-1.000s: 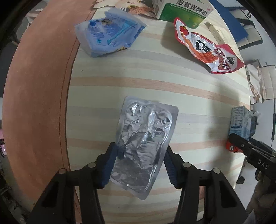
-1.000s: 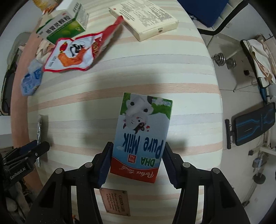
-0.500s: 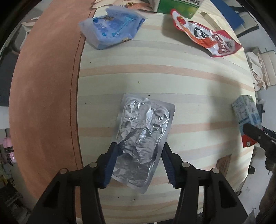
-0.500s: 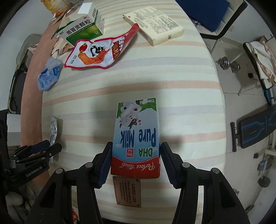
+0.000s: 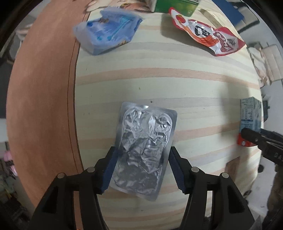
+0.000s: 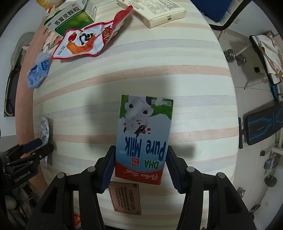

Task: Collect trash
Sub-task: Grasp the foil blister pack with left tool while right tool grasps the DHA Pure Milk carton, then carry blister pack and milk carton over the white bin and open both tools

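Note:
My left gripper (image 5: 141,168) is shut on a crumpled silver foil blister pack (image 5: 145,146), held above the striped table (image 5: 159,79). My right gripper (image 6: 139,166) is shut on a blue "DHA Pure Milk" carton (image 6: 143,136), held above the same table. The carton also shows at the right edge of the left wrist view (image 5: 250,122), gripped by the right gripper (image 5: 254,138). The left gripper (image 6: 33,148) with the foil pack (image 6: 44,131) shows at the left of the right wrist view.
On the table lie a red and white snack pouch (image 5: 207,35) (image 6: 84,42), a blue plastic packet (image 5: 107,37) (image 6: 38,72), a green medicine box (image 6: 70,16) and a cream box (image 6: 155,12). A brown label (image 6: 125,196) hangs at the near edge. Dumbbells (image 6: 235,56) stand on the floor at right.
Both grippers have lifted their items slightly and pulled back toward the table's near edge. The milk carton has turned to point straight ahead. The grips stay unchanged.

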### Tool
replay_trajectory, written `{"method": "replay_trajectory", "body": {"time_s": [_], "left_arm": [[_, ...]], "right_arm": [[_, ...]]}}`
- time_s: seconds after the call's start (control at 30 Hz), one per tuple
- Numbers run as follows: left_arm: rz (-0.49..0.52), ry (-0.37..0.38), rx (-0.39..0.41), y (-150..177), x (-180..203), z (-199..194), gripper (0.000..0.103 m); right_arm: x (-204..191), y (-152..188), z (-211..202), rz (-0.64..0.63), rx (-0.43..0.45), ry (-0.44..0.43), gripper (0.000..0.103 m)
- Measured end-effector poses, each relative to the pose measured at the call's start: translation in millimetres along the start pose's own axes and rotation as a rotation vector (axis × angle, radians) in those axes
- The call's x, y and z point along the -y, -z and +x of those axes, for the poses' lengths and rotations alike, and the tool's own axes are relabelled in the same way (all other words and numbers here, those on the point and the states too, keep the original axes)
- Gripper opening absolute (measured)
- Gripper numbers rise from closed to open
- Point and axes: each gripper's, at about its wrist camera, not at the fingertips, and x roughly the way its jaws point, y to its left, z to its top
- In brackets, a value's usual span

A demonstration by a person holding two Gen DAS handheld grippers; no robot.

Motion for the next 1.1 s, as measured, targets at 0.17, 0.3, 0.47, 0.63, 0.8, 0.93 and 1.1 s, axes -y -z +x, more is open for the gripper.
{"method": "replay_trajectory", "body": {"time_s": [0.17,0.3,0.47,0.63,0.8,0.93,1.1], "left_arm": [[-0.006,-0.008,0.030,-8,14,0,0.046],[-0.012,0.013,0.036,1,10,-14,0.040],[-0.029,0.047,0.063,18,20,-31,0.024],[-0.066,0.057,0.092,31,21,-41,0.016],[-0.094,0.064,0.132,41,8,-53,0.004],[-0.101,0.066,0.164,44,-2,-53,0.004],[-0.098,0.061,0.218,72,-28,-81,0.004]], "right_arm": [[1,2,-4,-0.016,0.011,-0.005,0.056],[-2,3,-12,-0.012,0.031,-0.019,0.056],[-3,6,-21,-0.012,0.051,-0.051,0.055],[-11,14,-30,-0.020,0.060,-0.072,0.055],[-19,27,-30,-0.032,0.067,-0.077,0.055],[-28,35,-34,-0.042,0.077,-0.076,0.055],[-44,57,-46,-0.047,0.110,-0.075,0.055]]}}
